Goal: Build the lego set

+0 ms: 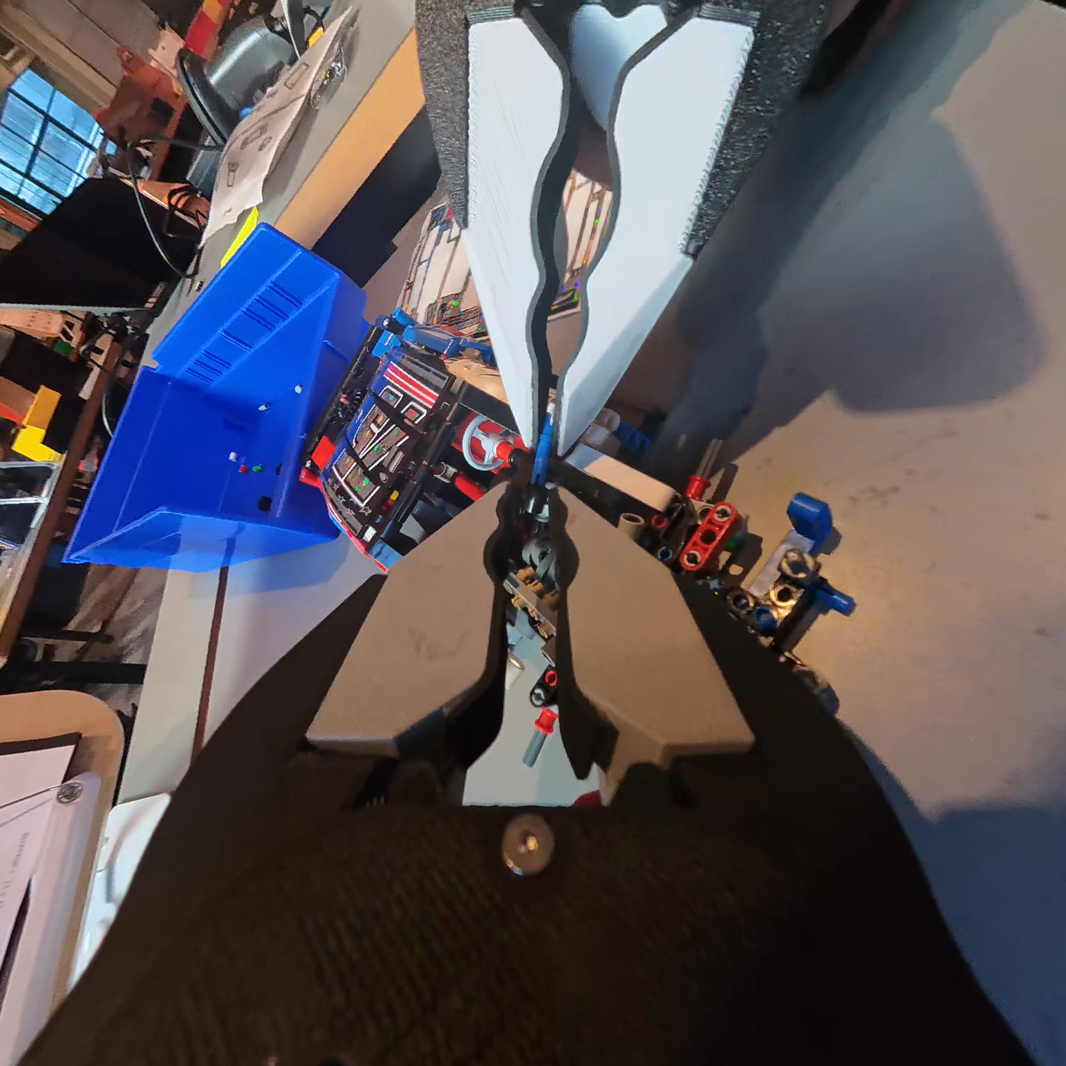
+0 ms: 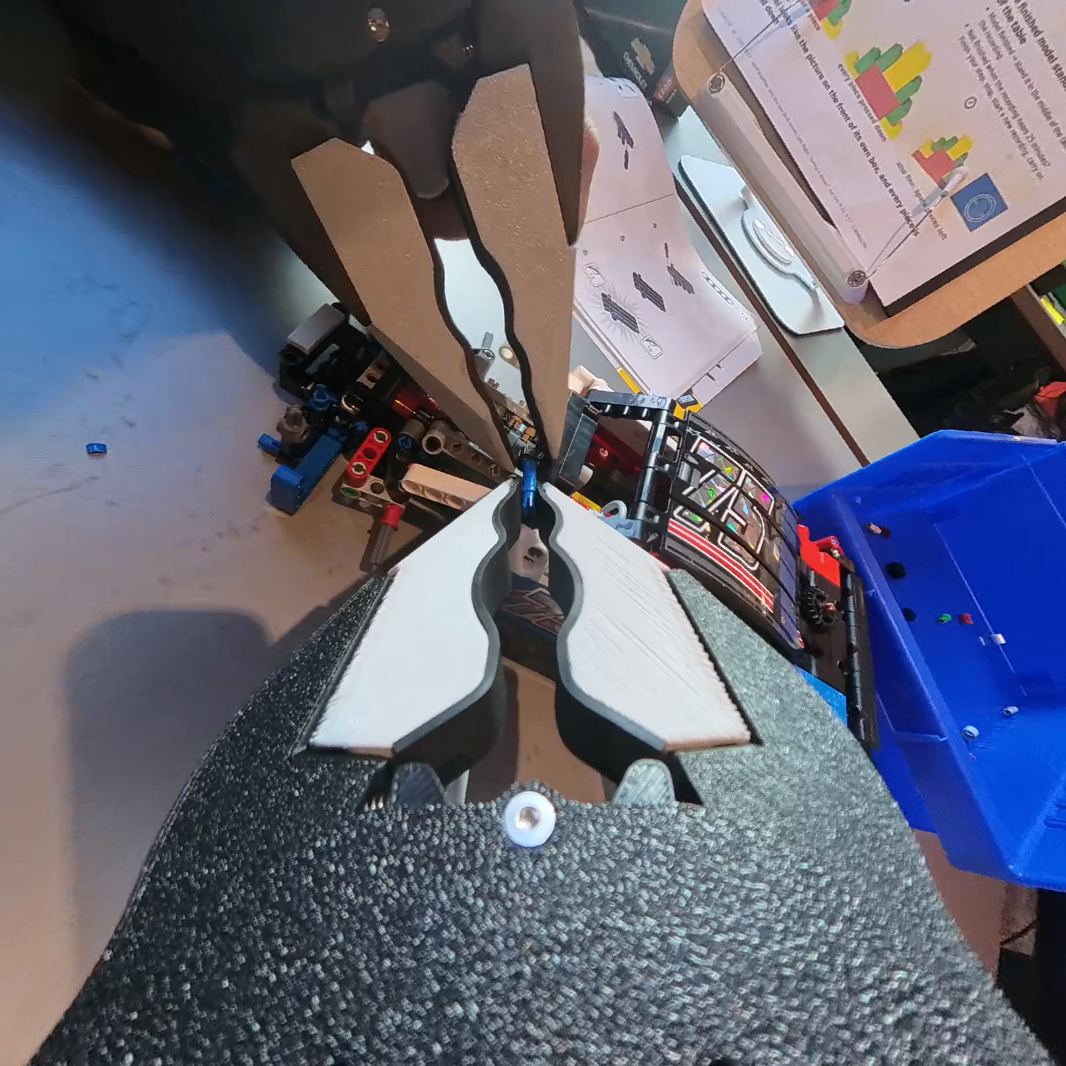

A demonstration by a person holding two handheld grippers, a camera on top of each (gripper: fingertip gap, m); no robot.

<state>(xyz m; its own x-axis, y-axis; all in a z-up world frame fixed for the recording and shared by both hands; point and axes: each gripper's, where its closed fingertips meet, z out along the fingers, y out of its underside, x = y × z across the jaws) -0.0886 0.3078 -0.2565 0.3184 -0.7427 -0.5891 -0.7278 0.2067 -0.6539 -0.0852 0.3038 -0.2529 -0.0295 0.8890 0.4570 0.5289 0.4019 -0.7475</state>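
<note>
The right hand-held gripper [image 2: 528, 490], with white fingers, and the left hand-held gripper [image 1: 533, 496], with tan fingers, meet tip to tip above the surface [image 2: 144, 548]. Both are clenched on the same small blue pin [image 2: 528, 487], one at each end; the pin shows only as a short blue sliver between the closed tips.

Directly behind the tips lies the partly built lego model [image 2: 721, 507], a dark vehicle body with curved black panels carrying shiny stickers and red and white stripes. The fingers of both tools cover its middle, so how the pin sits against the model cannot be told. To one side of the model is a loose cluster of pieces [image 2: 357, 455]: a red beam with holes, blue connectors, grey and black pins, and a red-tipped axle. A lone blue piece [image 2: 97, 448] lies well apart on the bare surface.

On the model's other side stands a blue bin [image 2: 952, 663], just beside it, holding a few tiny parts. Behind the model an open instruction booklet [image 2: 652, 288] lies flat, with a printed sheet on a board [image 2: 900, 144] past it.
</note>
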